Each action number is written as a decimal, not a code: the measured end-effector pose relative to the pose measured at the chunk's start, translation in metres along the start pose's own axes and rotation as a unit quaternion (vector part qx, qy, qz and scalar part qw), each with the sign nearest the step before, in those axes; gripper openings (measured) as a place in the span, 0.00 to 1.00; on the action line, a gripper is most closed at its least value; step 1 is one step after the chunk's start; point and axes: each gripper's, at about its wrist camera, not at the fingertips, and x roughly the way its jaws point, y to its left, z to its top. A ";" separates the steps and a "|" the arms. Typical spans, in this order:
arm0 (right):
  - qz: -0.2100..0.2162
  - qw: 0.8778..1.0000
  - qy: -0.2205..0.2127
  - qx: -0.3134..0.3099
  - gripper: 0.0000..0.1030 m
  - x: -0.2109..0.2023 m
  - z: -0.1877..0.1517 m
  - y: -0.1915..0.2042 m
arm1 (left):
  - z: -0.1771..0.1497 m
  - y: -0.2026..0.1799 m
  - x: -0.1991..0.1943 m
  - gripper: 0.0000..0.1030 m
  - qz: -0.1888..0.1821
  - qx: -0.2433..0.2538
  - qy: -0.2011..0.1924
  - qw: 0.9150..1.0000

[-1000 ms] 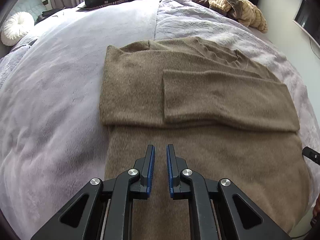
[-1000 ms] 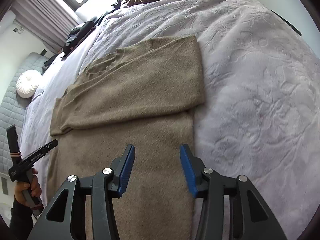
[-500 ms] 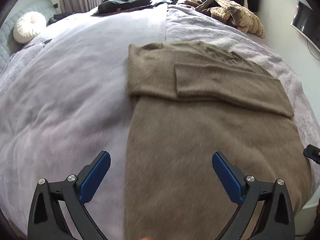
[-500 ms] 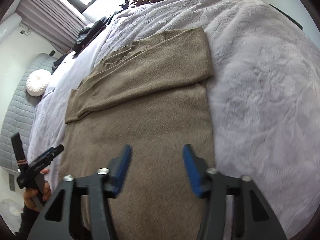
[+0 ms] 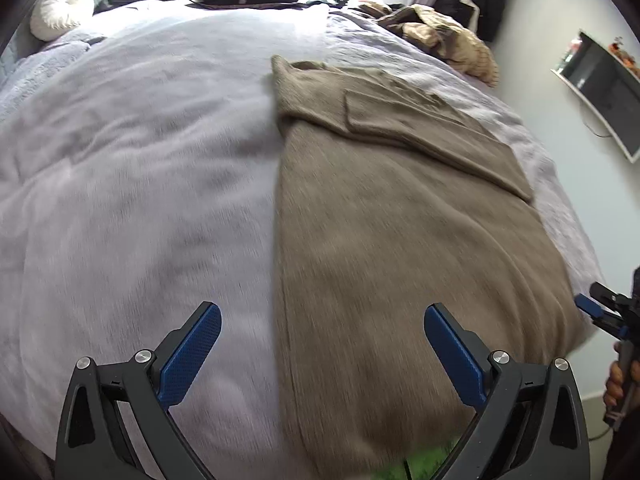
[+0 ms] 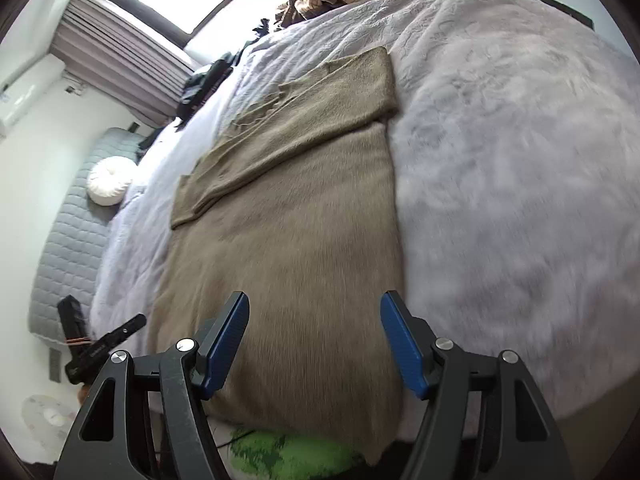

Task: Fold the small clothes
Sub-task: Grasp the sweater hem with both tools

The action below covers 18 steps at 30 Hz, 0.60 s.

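Brown sweater (image 5: 400,240) lies flat on the lilac bedspread (image 5: 140,180), sleeves folded across its far end. Left gripper (image 5: 322,356) gapes wide, right gripper (image 6: 316,344) partly spread; both empty above its near hem.

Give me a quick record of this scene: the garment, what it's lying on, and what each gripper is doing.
garment: brown sweater, flat, sleeves folded across the chest
surface: pale lilac bedspread
left gripper: open wide, empty, above the sweater's left edge near the hem
right gripper: open, empty, above the sweater's right edge near the hem
background: heaped clothes, round white cushion
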 end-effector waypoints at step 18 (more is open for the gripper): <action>0.059 0.996 0.068 0.005 0.70 0.030 -0.085 -0.029 | -0.072 -0.027 -0.005 0.99 -0.081 0.038 0.046 0.995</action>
